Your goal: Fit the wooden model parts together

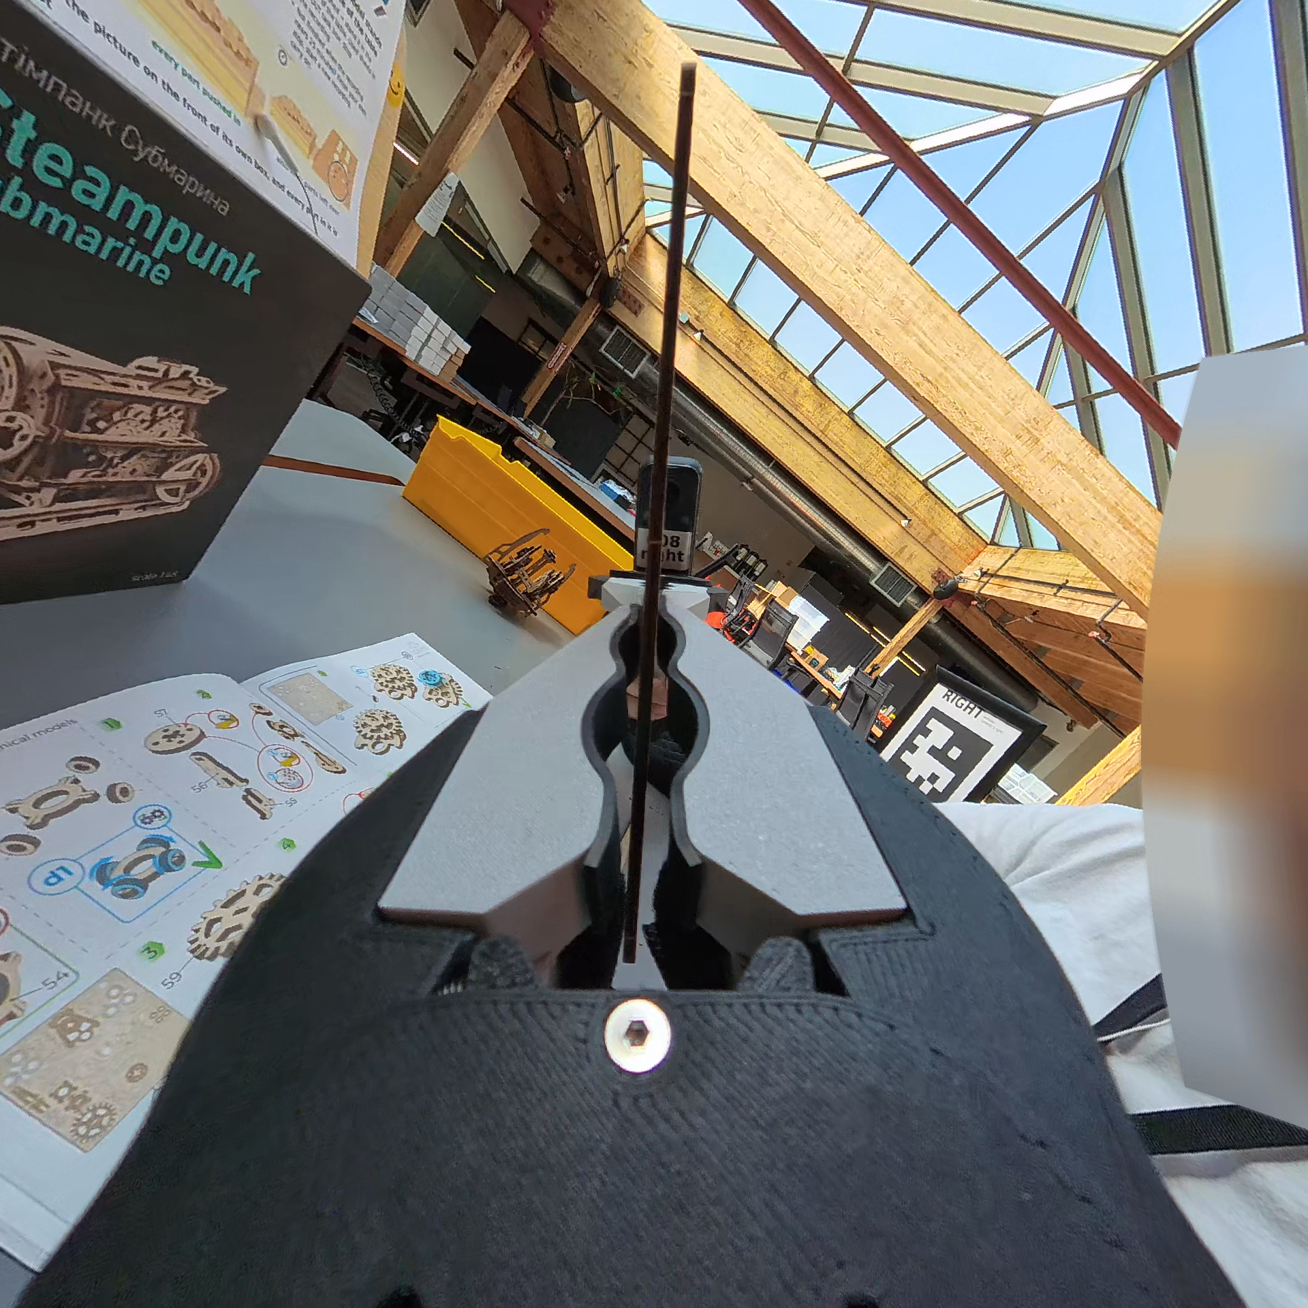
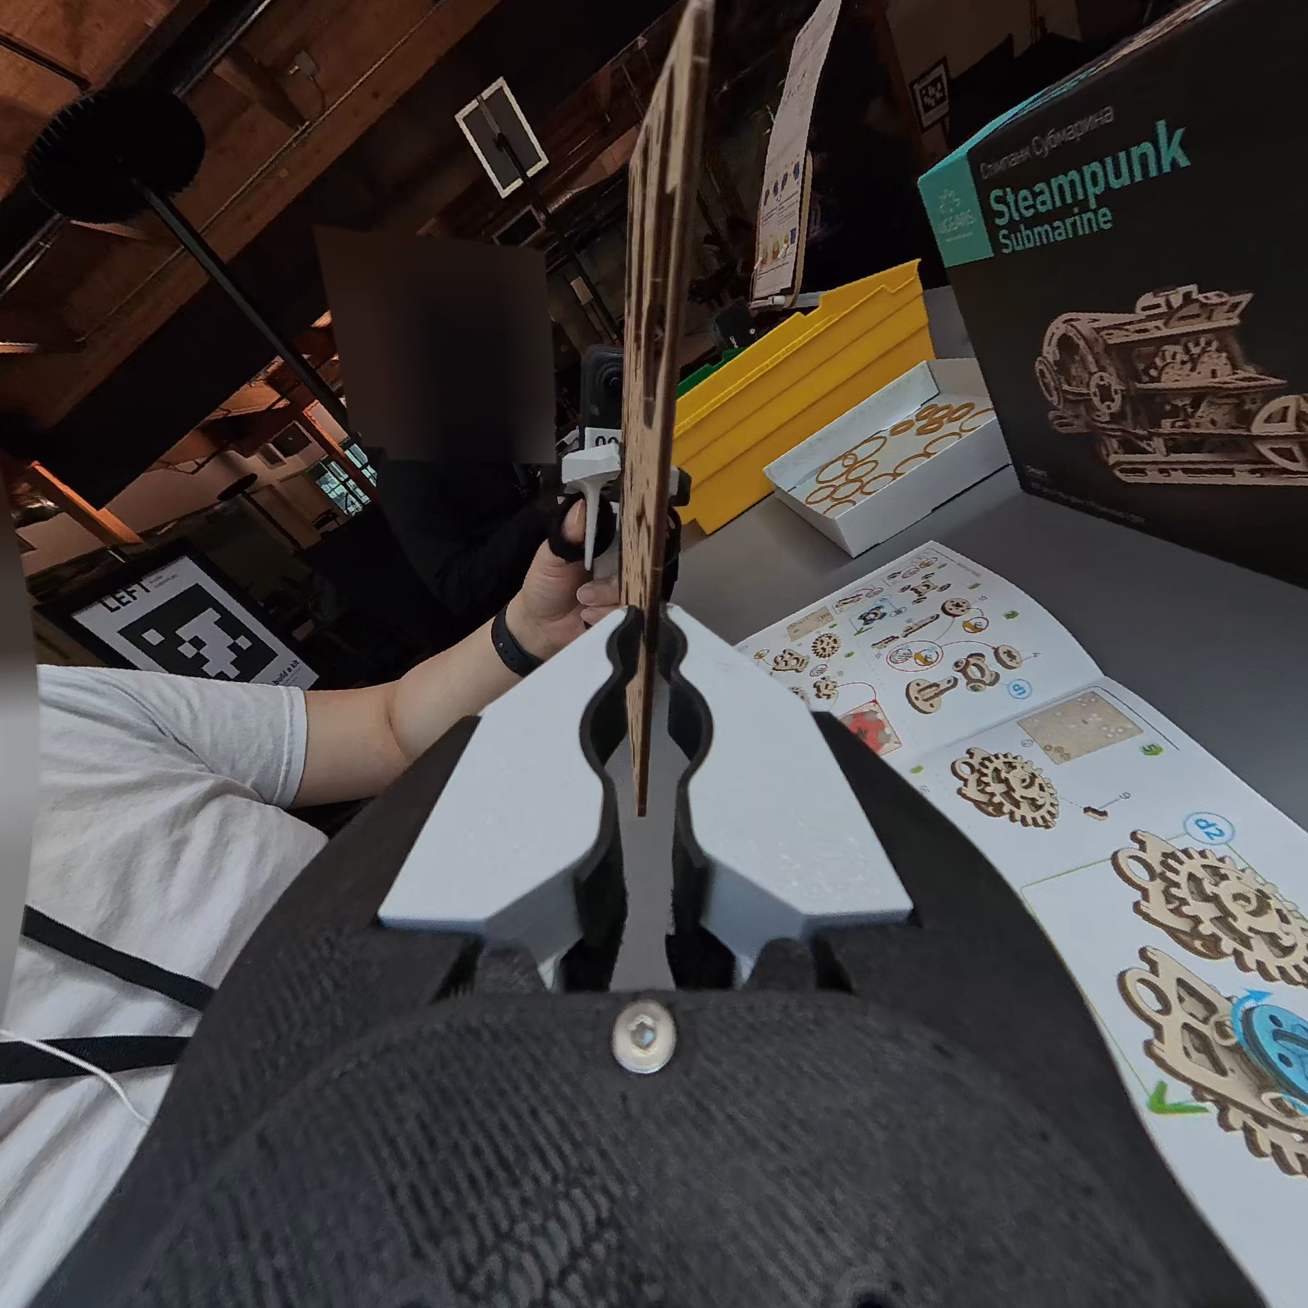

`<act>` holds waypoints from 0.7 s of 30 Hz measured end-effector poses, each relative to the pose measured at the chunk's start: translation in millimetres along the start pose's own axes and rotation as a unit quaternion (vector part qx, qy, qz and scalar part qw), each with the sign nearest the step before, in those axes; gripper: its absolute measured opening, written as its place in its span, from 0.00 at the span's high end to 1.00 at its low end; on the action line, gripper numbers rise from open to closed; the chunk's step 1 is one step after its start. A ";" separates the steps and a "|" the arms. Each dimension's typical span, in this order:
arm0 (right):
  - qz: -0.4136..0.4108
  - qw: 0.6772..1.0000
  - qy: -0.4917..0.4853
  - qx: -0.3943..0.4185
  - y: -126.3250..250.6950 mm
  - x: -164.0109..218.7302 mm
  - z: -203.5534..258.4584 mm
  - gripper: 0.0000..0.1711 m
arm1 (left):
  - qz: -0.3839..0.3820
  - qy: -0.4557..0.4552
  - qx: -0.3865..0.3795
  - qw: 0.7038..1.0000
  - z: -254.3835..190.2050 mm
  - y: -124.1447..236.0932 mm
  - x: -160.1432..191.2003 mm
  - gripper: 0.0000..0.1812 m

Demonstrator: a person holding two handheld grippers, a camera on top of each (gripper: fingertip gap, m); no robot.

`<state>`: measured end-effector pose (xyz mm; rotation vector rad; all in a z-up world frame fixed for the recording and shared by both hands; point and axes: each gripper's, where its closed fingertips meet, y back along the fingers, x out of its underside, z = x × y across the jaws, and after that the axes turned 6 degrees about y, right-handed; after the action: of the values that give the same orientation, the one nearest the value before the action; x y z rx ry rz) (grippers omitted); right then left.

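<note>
Both tools grip one thin wooden sheet (image 2: 655, 396) edge-on: the left tool (image 1: 645, 616) and the right tool (image 2: 645, 623) are closed on it, facing each other, lifted above the surface (image 1: 297, 566). No part is freed yet; next, one should be pressed out.

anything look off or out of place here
Nothing stands out. Both grippers, left and right, have their jaws shut on the same thin wooden sheet, held edge-on between them. The instruction booklet lies open and flat on the table.
</note>
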<state>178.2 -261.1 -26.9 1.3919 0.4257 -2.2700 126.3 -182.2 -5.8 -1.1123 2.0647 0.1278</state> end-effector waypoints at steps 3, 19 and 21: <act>-0.014 0.999 -0.025 -0.018 1.4 -5.9 6.2 1.00 | 0.005 0.002 0.008 1.000 -2.9 -0.7 0.8 1.00; -0.112 0.984 -0.138 -0.013 26.8 -33.2 -10.2 1.00 | -0.003 -0.013 -0.016 1.000 7.4 9.7 -9.8 0.67; -0.130 0.980 -0.148 -0.011 33.1 -38.8 -13.5 1.00 | 0.004 -0.023 -0.027 0.999 10.5 10.8 -8.3 0.64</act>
<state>220.9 -275.0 0.8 1.0110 0.5587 -2.6222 127.0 -165.7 -10.3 -1.1238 2.0360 0.2112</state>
